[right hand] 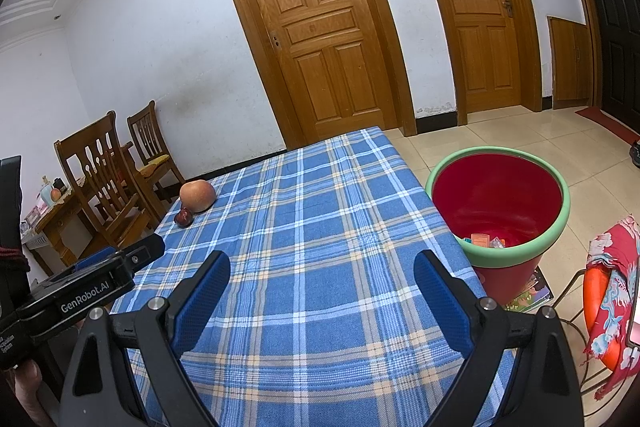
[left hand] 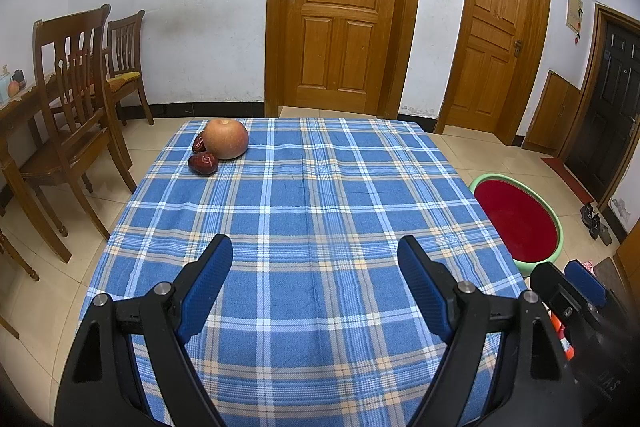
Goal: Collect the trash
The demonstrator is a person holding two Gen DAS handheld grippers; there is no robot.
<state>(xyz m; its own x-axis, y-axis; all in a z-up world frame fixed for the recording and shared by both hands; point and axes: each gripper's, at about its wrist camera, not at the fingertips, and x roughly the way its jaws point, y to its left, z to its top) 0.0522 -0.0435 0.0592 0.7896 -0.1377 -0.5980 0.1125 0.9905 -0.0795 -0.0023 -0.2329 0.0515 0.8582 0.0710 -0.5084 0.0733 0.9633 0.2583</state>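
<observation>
Above the near edge of the table (left hand: 320, 187), which is wearing a blue plaid cloth, the left claw (left hand: 316, 255) is hovering with its jaws standing wide apart, nothing between the blue pads and nothing touching them. The right claw (right hand: 322, 267) is hanging beside it over the same cloth, likewise spread wide and holding nothing. At the far left corner of the table an apple (left hand: 226, 139) is sitting stem-dimple upward, with two dark red dates (left hand: 203, 163) lying against its near-left side; the nearer date is lying with its long axis roughly across the left wrist view. On the floor just off the table's right edge a red bin with a green rim (right hand: 558, 227) is standing upright, mouth upward, and several small pieces of trash (right hand: 486, 241) are lying at its bottom; their individual shapes are too small to tell. Wooden chairs (left hand: 76, 99) are standing left of the table.
</observation>
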